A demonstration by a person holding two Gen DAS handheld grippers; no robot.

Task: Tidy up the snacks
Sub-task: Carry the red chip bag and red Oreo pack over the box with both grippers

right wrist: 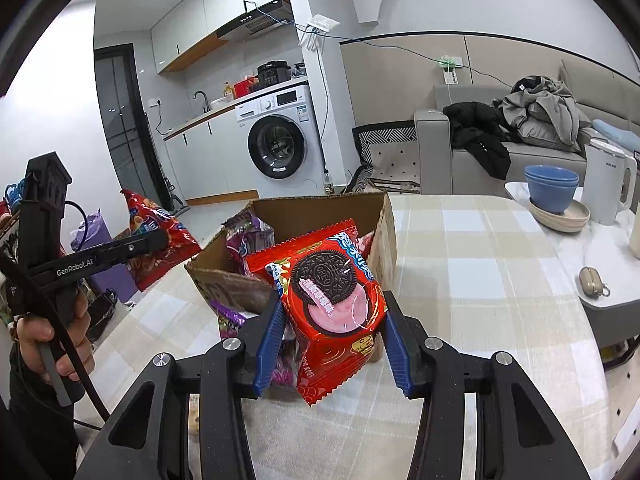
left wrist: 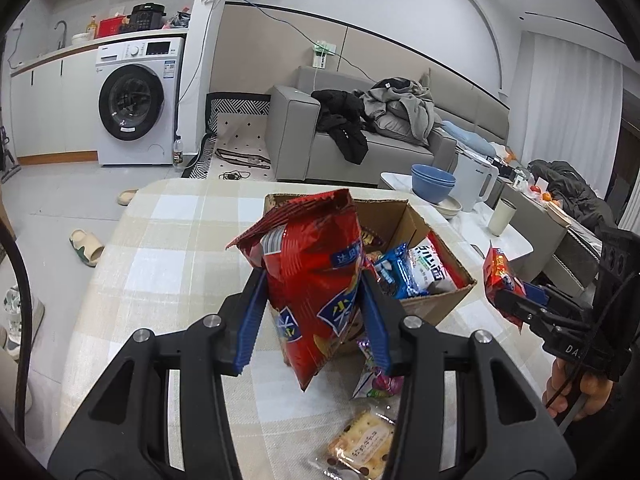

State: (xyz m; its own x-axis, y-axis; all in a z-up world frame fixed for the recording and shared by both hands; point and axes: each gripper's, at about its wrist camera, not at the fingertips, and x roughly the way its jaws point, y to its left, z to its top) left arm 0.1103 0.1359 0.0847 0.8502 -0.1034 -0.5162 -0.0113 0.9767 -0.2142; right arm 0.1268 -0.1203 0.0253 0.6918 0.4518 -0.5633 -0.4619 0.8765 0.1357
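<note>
My left gripper [left wrist: 314,320] is shut on a tall red chip bag [left wrist: 312,276] and holds it upright just in front of the open cardboard box [left wrist: 436,304]. The box holds a blue cookie pack [left wrist: 394,274] and a white snack pack [left wrist: 434,266]. My right gripper [right wrist: 332,338] is shut on a red Oreo pack [right wrist: 334,300] and holds it near the box [right wrist: 320,204]. The right gripper also shows in the left wrist view [left wrist: 516,300], and the left one in the right wrist view [right wrist: 132,248], holding the chip bag [right wrist: 160,240].
A cracker pack [left wrist: 362,446] and a purple candy bag [left wrist: 378,380] lie on the checked tablecloth [left wrist: 168,248] near me. Purple snack bags [right wrist: 248,240] sit in the box. Blue bowls [right wrist: 552,184], a white kettle [right wrist: 608,182] and a small pouch [right wrist: 594,282] stand on the side table.
</note>
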